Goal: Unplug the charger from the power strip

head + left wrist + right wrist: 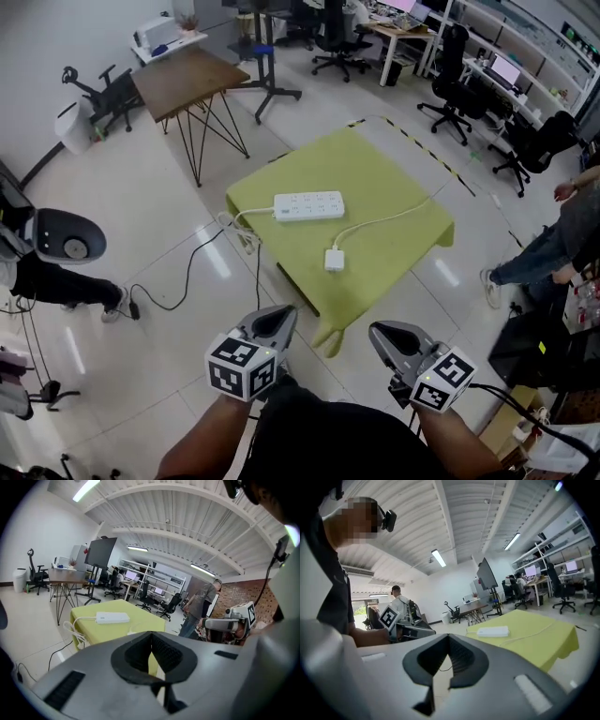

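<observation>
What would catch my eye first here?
The table, draped in bright yellow-green cloth in the middle of the floor, stands out first. A white power strip lies on it, and a small white charger sits nearer, apart from the strip. At the bottom of the head view, the left gripper and right gripper are shut and empty, close to the person's body.

Bystander (pixel 548 246) cut by right edge, charger (pixel 335 260) prongs unseen
</observation>
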Available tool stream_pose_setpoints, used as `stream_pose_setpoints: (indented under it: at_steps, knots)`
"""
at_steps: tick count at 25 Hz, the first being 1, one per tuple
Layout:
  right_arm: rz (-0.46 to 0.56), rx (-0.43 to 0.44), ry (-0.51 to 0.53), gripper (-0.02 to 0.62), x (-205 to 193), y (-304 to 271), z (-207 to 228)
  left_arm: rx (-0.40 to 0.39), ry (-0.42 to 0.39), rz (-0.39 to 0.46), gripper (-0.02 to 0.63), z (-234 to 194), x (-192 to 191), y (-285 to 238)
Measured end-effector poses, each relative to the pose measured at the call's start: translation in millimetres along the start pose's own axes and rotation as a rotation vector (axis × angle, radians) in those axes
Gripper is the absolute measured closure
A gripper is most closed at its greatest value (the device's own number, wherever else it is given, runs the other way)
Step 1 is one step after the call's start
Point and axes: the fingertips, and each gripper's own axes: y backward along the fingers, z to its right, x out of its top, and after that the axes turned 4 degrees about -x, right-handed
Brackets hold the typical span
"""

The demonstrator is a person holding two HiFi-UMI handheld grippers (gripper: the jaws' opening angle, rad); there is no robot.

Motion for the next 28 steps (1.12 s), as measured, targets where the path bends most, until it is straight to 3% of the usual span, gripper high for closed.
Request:
stream_pose_setpoints:
  at_steps: [5, 7, 15, 20, 28]
  knots:
    - [-0.003, 0.016, -0.018, 0.594, -27, 81, -17, 0.006, 0.145, 0.023, 0.6, 74, -45, 13]
    - [0.002, 0.027, -0.037, 0.594, -40, 110, -20, 0.017, 0.158, 0.027, 0.6, 103, -61, 21]
    - [-0.04, 0.005, -0.051, 0.594, -73, 168, -19, 0.07, 0.141, -0.039, 0.6, 166, -107, 57]
    - [-0.029, -0.025, -0.056, 0.595, -78, 174, -19, 0.081, 0.093, -0.049, 0.6, 170, -113, 61]
    - [-0.07, -0.08, -0.029, 0.595, -80, 161, -48, 0.016, -0.018, -0.081, 0.6, 159, -98, 67]
